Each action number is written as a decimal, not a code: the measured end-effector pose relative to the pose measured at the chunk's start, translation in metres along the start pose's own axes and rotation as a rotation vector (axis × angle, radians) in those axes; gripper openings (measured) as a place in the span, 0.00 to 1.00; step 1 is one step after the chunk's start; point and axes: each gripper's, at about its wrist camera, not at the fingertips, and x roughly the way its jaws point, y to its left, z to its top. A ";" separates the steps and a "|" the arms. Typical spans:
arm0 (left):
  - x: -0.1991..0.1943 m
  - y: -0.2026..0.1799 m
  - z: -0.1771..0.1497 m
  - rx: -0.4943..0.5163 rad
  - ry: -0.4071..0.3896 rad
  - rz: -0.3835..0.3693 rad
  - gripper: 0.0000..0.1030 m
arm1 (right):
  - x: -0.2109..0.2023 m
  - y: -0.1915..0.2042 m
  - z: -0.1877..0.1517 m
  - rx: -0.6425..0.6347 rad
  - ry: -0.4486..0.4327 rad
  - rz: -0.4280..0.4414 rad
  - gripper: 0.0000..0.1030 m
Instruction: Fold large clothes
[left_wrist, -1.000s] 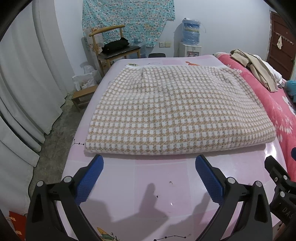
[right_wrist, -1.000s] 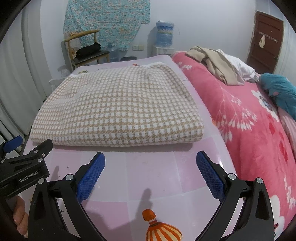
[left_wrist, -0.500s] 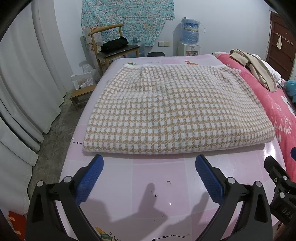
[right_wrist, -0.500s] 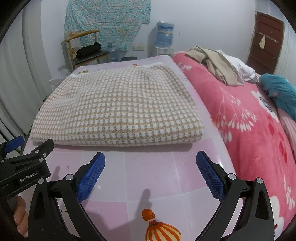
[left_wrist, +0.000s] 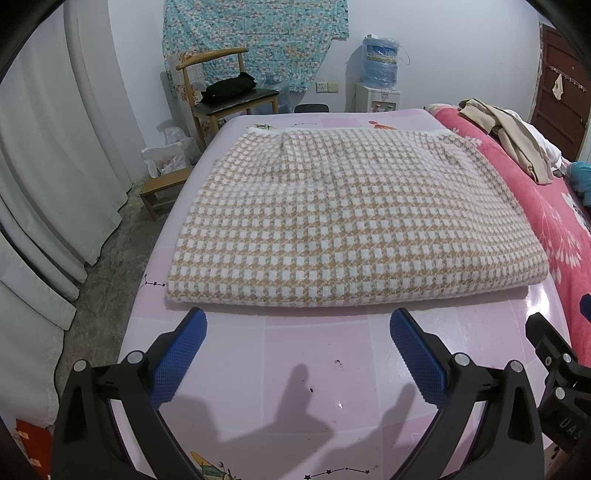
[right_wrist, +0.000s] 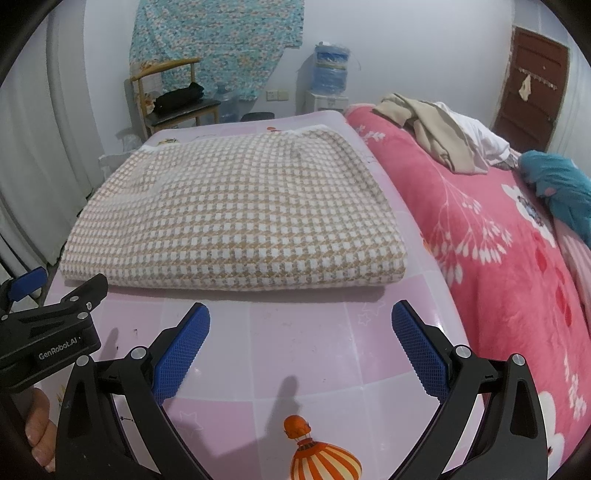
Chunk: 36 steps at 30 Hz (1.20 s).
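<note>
A beige and white checked garment lies folded into a thick rectangle on the pink table. It also shows in the right wrist view. My left gripper is open and empty, just short of the garment's near edge. My right gripper is open and empty, also just in front of that edge, nearer its right corner. The left gripper's body shows at the left of the right wrist view.
A pink flowered blanket covers the bed on the right, with beige clothes and a teal garment on it. A wooden chair and water dispenser stand by the far wall. Grey curtains hang left.
Both grippers have drawn back very slightly from the folded garment. Both stay open. The garment has not moved.
</note>
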 end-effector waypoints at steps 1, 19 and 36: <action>0.000 0.001 0.000 0.000 -0.001 0.000 0.95 | 0.000 0.000 0.000 -0.001 -0.001 0.000 0.92; -0.002 0.002 0.002 -0.001 -0.004 0.002 0.95 | 0.000 0.001 0.000 -0.013 0.005 0.003 0.92; -0.003 0.002 0.001 -0.001 -0.006 0.005 0.95 | 0.001 0.001 -0.001 -0.015 0.003 0.002 0.92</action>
